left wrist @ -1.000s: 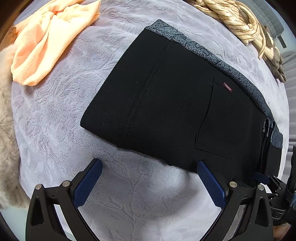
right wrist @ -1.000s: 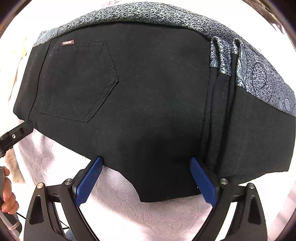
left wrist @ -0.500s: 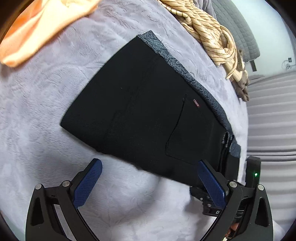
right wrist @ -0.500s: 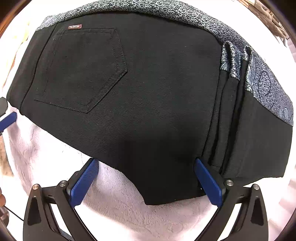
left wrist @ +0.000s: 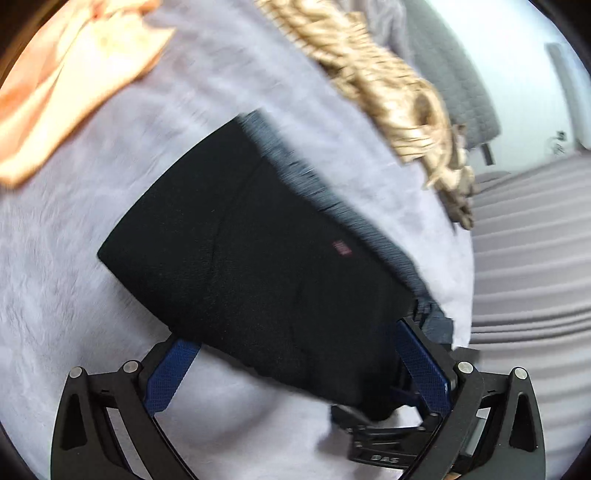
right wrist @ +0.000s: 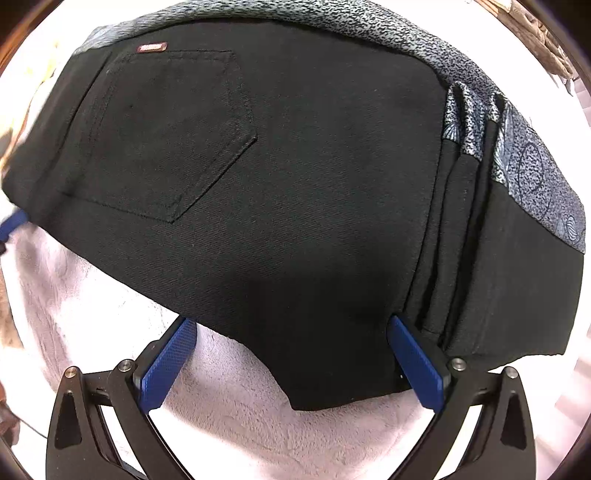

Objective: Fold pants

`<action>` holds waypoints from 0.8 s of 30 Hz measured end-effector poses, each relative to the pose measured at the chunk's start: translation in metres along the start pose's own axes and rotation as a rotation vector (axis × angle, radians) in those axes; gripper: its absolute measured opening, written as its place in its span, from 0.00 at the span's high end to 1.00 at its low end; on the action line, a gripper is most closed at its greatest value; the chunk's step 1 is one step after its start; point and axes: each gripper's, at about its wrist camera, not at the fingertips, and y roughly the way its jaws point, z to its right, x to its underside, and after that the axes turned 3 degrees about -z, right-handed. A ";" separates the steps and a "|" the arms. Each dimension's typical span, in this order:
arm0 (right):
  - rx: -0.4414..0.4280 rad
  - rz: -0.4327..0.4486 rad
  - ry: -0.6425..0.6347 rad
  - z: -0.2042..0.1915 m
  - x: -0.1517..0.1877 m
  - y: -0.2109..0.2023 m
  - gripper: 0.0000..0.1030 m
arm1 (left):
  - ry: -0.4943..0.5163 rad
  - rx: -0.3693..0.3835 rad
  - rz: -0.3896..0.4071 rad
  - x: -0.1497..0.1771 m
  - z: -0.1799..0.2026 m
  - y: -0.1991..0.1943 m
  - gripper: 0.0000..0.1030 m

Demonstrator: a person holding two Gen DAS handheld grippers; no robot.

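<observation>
Folded black pants (right wrist: 295, 177) flat on pale plush bed cover (right wrist: 229, 402), lying just ahead of right tool (right wrist: 291, 354). Right tool wide apart after opening, gripping nothing, pants' near edge between its blue fingers (right wrist: 415, 365). Left tool (left wrist: 295, 369) also spread, empty, pants (left wrist: 258, 266) directly ahead. Beyond: orange cloth (left wrist: 70, 85) far left, striped tan garment (left wrist: 391, 92) far right.

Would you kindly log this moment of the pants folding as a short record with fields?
pants: black pants, folded into a compact stack, patterned grey waistband along the far edge
surface: pale plush blanket
left gripper: left gripper open, nothing held
right gripper: right gripper open over the stack's near edge
other items: orange cloth, striped beige garment
</observation>
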 end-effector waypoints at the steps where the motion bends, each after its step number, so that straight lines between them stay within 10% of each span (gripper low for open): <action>1: 0.000 0.002 0.000 -0.001 0.000 0.000 0.00 | 0.023 -0.003 0.007 -0.001 0.005 0.003 0.00; 6: -0.007 0.010 -0.004 0.009 0.003 0.003 0.00 | -0.060 -0.149 -0.100 -0.009 -0.027 0.052 0.03; 9: -0.093 0.043 0.003 0.028 0.006 -0.027 0.01 | -0.041 -0.238 -0.094 -0.011 -0.024 0.051 0.22; 12: -0.173 0.133 0.051 0.047 0.004 -0.071 0.01 | 0.110 -0.398 -0.017 -0.006 -0.003 0.040 0.51; 18: -0.343 0.206 0.022 0.048 -0.046 -0.151 0.01 | 0.736 -0.819 0.128 0.050 0.064 0.066 0.54; 24: -0.448 0.076 -0.218 -0.054 -0.121 -0.177 0.01 | 0.803 -0.848 0.130 0.059 0.060 0.070 0.54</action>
